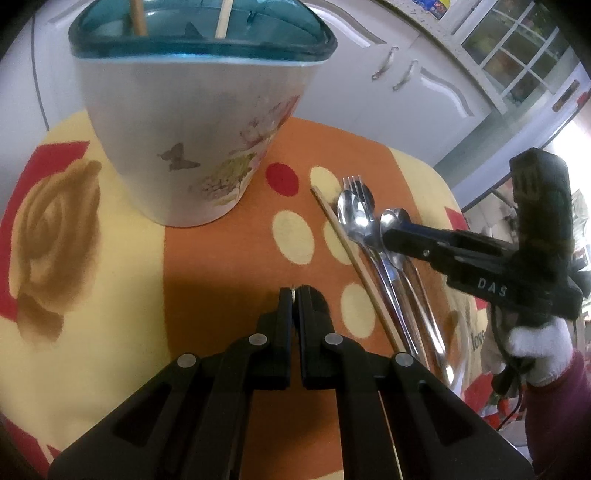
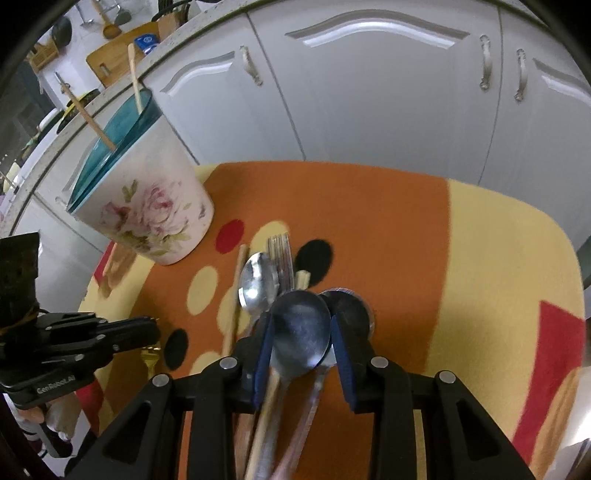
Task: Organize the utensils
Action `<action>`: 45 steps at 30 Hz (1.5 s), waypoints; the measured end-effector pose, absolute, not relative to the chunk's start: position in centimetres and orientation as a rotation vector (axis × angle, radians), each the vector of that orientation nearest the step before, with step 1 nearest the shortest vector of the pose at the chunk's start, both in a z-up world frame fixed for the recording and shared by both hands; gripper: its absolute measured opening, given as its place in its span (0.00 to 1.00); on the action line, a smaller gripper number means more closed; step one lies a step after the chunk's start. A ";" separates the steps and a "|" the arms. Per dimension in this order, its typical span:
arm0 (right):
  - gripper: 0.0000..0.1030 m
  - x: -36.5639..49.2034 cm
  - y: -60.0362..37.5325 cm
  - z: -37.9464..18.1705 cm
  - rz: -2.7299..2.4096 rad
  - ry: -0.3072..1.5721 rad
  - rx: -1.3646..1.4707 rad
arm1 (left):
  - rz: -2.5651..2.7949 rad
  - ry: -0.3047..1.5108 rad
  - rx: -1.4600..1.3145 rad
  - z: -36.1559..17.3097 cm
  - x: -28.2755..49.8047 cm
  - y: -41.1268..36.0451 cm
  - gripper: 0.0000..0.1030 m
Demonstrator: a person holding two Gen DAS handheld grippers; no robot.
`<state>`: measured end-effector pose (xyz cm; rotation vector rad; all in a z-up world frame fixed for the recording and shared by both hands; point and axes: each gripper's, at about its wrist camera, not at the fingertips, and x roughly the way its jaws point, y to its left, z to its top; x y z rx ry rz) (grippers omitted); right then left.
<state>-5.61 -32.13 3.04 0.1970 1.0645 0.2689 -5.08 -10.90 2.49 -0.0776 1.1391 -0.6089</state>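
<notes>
The left tongs (image 1: 294, 295) are clenched on a thin gold fork (image 2: 149, 356) over bare orange cloth (image 1: 221, 266). The right tongs (image 2: 300, 345) are grasping a spoon (image 2: 301, 328) among three spoons, near the cloth's edge. Two sticks are held in the cup (image 1: 192, 147).

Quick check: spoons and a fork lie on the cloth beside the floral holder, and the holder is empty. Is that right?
Not quite: the holder is not empty. The left wrist view shows two wooden sticks standing inside the floral holder. The rest holds: the spoons and the fork do lie on the cloth beside it.
</notes>
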 end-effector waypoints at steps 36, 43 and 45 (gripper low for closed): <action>0.18 -0.9 -27.0 3.0 0.575 1.228 -0.009 | -0.614 1.196 -0.108 1.5 -3.8 -10.5 0.02; 0.19 0.6 -25.9 3.6 0.621 1.236 -0.058 | -0.638 1.206 -0.109 1.4 -3.5 -10.3 0.03; 0.19 1.0 -25.3 3.3 0.645 1.249 -0.074 | -0.642 1.206 -0.108 1.4 -3.4 -10.3 0.03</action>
